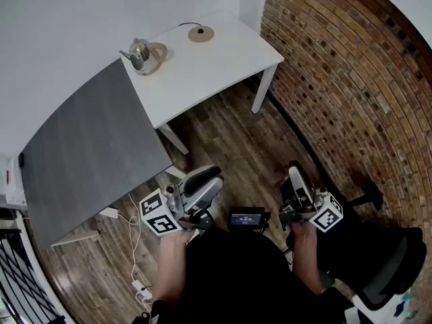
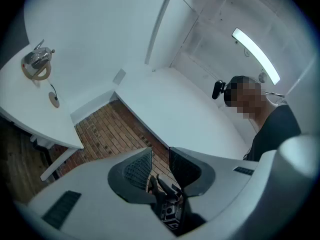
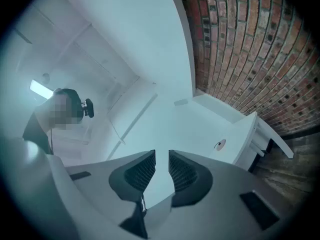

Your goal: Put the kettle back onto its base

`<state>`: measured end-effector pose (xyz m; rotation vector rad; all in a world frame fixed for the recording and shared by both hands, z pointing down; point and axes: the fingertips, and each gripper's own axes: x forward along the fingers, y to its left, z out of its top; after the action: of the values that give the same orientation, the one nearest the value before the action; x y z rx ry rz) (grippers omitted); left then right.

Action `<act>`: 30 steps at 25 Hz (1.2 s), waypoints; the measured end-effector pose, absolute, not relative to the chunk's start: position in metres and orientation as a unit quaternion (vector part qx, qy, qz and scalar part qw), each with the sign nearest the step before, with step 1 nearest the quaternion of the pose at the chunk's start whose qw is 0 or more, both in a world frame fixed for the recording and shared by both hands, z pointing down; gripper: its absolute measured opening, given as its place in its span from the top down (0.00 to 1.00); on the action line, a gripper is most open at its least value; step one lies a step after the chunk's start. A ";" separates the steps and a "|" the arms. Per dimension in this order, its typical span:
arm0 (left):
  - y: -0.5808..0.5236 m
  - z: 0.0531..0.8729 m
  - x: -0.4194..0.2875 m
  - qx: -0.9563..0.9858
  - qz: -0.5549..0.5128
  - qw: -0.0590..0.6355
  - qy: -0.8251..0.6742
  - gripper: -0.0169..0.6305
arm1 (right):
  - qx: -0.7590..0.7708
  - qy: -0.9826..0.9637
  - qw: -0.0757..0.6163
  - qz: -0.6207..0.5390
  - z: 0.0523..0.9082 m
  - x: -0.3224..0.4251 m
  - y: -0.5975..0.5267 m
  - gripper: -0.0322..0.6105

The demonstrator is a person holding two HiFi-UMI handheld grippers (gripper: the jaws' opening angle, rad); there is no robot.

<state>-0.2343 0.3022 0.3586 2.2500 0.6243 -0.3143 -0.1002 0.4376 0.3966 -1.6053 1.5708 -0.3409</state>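
A metal kettle (image 1: 145, 55) with a pale handle stands on the white table (image 1: 223, 66), near its left end. Its round tan base (image 1: 200, 34) lies apart from it toward the far corner, trailing a thin black cord. Both grippers hang low over the wooden floor, close to the person's lap and far from the table. The left gripper (image 1: 208, 178) is open with nothing between its jaws (image 2: 160, 156). Its view catches the kettle (image 2: 37, 64) and the base (image 2: 53, 100) far off. The right gripper (image 1: 295, 175) shows a narrower empty gap (image 3: 161, 159), with the base (image 3: 220, 144) distant.
A dark grey table (image 1: 88, 147) adjoins the white one on the left. A brick wall (image 1: 351, 79) runs along the right. A black office chair (image 1: 385, 262) stands at lower right. Cables and a power strip (image 1: 138, 285) lie on the floor at lower left.
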 end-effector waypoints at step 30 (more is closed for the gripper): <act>0.334 0.358 -0.195 0.886 -0.104 0.371 0.257 0.79 | -0.655 0.603 0.439 -0.123 0.405 -0.062 0.480 0.81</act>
<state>-0.1955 0.3341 0.3579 2.2733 0.6580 -0.2656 -0.0618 0.4804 0.4050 -1.6285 1.4976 -0.3051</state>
